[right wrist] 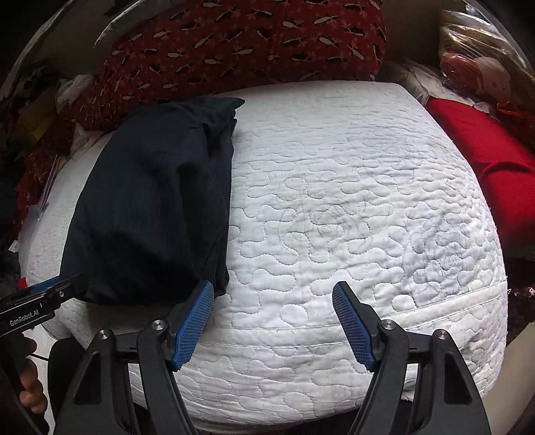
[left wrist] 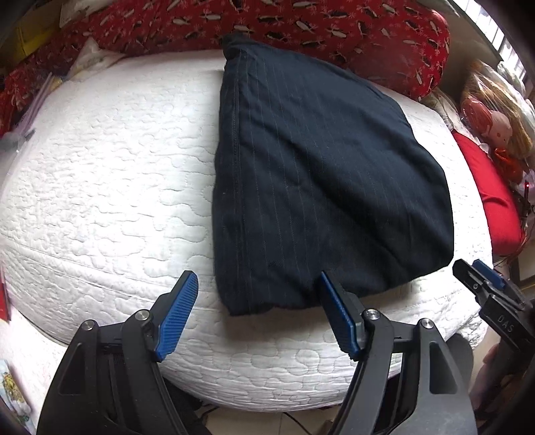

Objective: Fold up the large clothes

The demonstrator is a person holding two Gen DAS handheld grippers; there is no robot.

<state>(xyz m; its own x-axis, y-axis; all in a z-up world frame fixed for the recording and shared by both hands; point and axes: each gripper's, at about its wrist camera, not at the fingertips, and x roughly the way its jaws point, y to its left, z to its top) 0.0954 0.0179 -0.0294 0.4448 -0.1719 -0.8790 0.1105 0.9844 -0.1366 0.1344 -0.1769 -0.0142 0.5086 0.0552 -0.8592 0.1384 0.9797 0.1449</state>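
A dark navy pinstriped garment (left wrist: pixel 317 174) lies folded flat on a white quilted mattress (left wrist: pixel 107 174). It also shows in the right wrist view (right wrist: pixel 150 207), at the left of the mattress (right wrist: pixel 351 207). My left gripper (left wrist: pixel 257 287) is open and empty, just in front of the garment's near edge. My right gripper (right wrist: pixel 272 294) is open and empty, over the mattress just right of the garment's near right corner. The right gripper also shows at the right edge of the left wrist view (left wrist: pixel 481 281).
A red patterned quilt (left wrist: pixel 301 30) is bunched along the far side of the mattress. A red cushion (right wrist: pixel 481 154) and a doll in plastic wrap (right wrist: pixel 481 73) lie to the right. Clutter lies at the far left (left wrist: pixel 20 83).
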